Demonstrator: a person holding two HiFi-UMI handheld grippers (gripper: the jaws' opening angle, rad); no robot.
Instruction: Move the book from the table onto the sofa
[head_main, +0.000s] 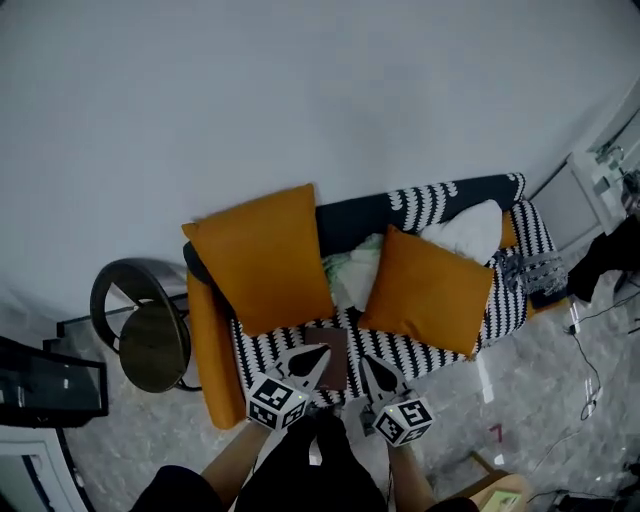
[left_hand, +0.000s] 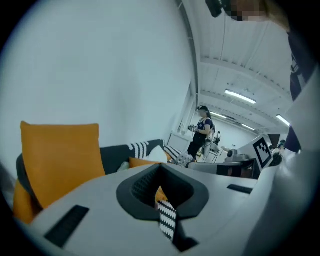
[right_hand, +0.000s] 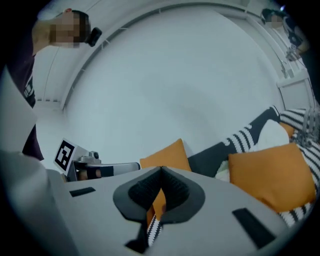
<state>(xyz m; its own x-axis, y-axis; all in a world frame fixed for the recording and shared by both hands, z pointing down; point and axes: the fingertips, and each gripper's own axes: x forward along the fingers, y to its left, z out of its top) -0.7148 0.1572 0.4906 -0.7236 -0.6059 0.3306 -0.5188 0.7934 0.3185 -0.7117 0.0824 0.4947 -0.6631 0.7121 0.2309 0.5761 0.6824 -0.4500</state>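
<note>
Now, low in the head view, two grippers side by side over the front of the sofa (head_main: 345, 225). Left gripper (head_main: 316, 356) shut tight, jaws pressed together, nothing in them. Right gripper (head_main: 368, 366) shut tight too, also holding nothing. On the near end of each one, a black-and-white marker cube. Through the little hole under each pair of jaws, only sofa stripes and a bit of orange.

Between the two tips, the book (head_main: 338, 372): dark brown, flat on the striped seat, close to the front edge. Not gripped by either side.

Behind the book, leaning on the sofa back, a big cushion (head_main: 265, 260) on the left and a small cushion (head_main: 430, 290) on the right, both orange. Between them, a pale green cloth (head_main: 352, 272). Up by the small cushion, a white pillow (head_main: 470, 232).

Left of the sofa, on the floor, a round dark stool (head_main: 152, 340). Far off in the left gripper view, a person (left_hand: 201, 131) standing in a bright room. Behind the sofa, a plain white wall (head_main: 300, 90).
</note>
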